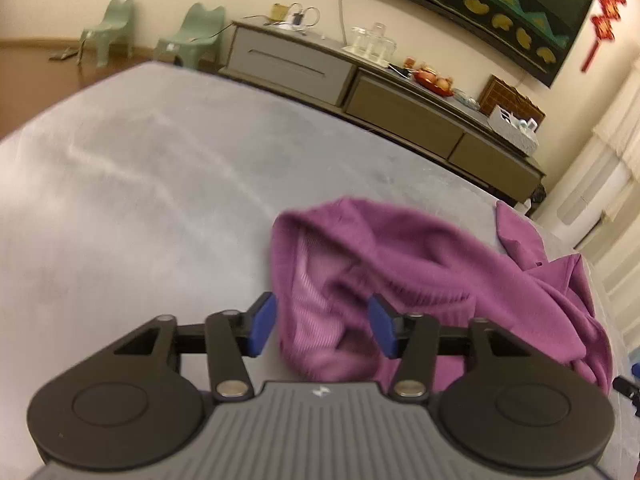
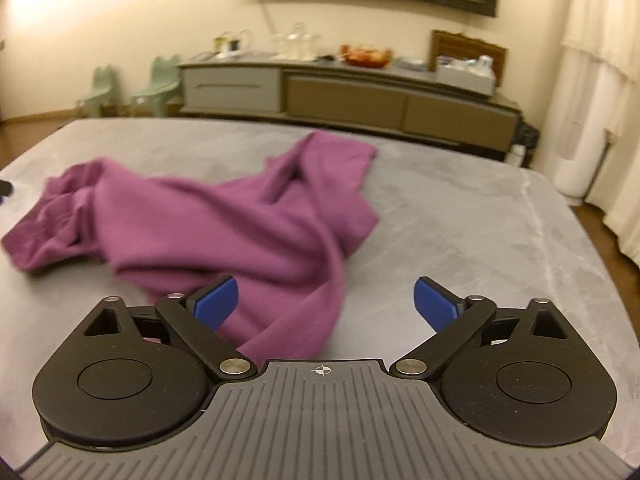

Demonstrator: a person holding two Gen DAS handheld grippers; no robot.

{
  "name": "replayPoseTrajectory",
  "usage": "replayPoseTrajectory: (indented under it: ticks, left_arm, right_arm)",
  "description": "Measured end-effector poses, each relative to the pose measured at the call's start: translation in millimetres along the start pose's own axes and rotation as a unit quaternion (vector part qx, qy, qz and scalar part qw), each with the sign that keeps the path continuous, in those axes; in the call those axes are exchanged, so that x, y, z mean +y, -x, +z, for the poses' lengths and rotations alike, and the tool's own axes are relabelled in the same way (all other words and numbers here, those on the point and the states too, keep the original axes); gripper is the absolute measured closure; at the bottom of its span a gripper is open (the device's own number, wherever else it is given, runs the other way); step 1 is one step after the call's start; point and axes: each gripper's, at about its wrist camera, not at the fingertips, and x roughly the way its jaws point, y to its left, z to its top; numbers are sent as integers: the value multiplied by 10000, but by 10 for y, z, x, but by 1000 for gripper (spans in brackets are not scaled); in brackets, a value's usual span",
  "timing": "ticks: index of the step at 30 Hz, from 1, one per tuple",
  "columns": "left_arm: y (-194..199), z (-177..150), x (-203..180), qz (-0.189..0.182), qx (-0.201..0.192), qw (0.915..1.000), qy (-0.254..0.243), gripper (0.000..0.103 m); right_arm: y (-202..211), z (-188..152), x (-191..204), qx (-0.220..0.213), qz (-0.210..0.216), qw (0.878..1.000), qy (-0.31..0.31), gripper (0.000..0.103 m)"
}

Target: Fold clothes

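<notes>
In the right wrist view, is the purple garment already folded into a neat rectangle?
No, the purple garment lies crumpled and twisted across the grey bed, with one end bunched at the left.

A left gripper [image 1: 322,326] with blue pads [image 1: 262,326] held apart sits at six o'clock, over a crumpled purple garment [image 1: 400,272] on a grey bed [image 1: 140,184]. A low cabinet [image 1: 384,108] lines the wall towards one o'clock.
</notes>
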Motion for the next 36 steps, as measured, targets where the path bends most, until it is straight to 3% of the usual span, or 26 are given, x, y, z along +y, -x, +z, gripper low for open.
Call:
replayPoseTrajectory:
  ticks: [2,5,9,12,13,14,15,16,17,18,20,22,25,27,29,30,31,33,34,36]
  left_arm:
    - [110,-50,-98,-149,-235,9995,-143,43]
    - [196,-85,-421,-321,-601,9936,-899,18]
    - [-27,-254,-1026,-152,-610,9704,-2331,16]
    - [-377,-388,-1312,177,-428,9542,-2954,18]
    - [-523,-426,-1386,386,-380,9489,-3109,22]
    - [-647,-442,-1426,533,-300,9461,-3182,48]
    - [-753,-448,-1451,617,-198,9444,-3222,79]
    - [-778,-433,-1434,644,-182,9453,-3192,85]
    - [-758,-407,-1395,639,-213,9476,-3124,91]
    - [-675,-288,-1335,558,-366,9540,-2922,93]
    - [-377,118,-1168,298,-853,9696,-2273,95]
    - [139,670,-927,-102,-1403,9777,-1559,96]
    - [899,1247,-697,-444,-2129,9688,-1186,96]
    - [1234,1394,-623,-434,-2367,9621,-1285,96]
    - [1440,1464,-548,-308,-2448,9590,-1396,95]
    - [1394,1426,-498,-155,-2317,9626,-1395,95]
    - [1322,1372,-446,2,-2159,9667,-1377,95]
    - [1087,1206,-264,128,-1749,9776,-1167,95]
    - [962,1116,-152,94,-1522,9832,-1005,95]
    - [724,877,-4,110,-1118,9900,-853,96]
  right_arm:
    - [1,-36,55,135,128,9998,76,5]
    - [-92,-63,76,403,222,9989,80,5]
    - [-170,-167,112,723,442,9963,-109,7]
    - [-254,-202,167,874,526,9947,-146,12]
    - [-288,-212,188,927,540,9941,-133,18]
    - [-322,-219,217,972,551,9937,-107,22]
    - [-351,-225,238,992,579,9934,-71,40]
    - [-379,-232,256,1007,614,9930,-32,53]
    - [-399,-223,267,996,625,9931,20,59]
    - [-383,-191,266,911,534,9943,135,87]
    - [-251,-73,183,577,303,9975,286,91]
    - [8,113,-21,47,83,9996,259,92]
    - [538,530,-339,-634,-222,9962,559,92]
    - [911,816,-501,-969,-83,9923,766,92]
    - [1113,1048,-694,-1020,409,9914,707,87]
    - [1203,1162,-793,-1027,675,9902,661,74]
    - [1134,1186,-879,-1001,272,9927,619,41]
    - [903,1182,-1044,-922,-917,9901,530,4]
    - [761,1106,-1128,-793,-1357,9867,404,6]
    - [586,845,-1245,-551,-1310,9894,-306,8]
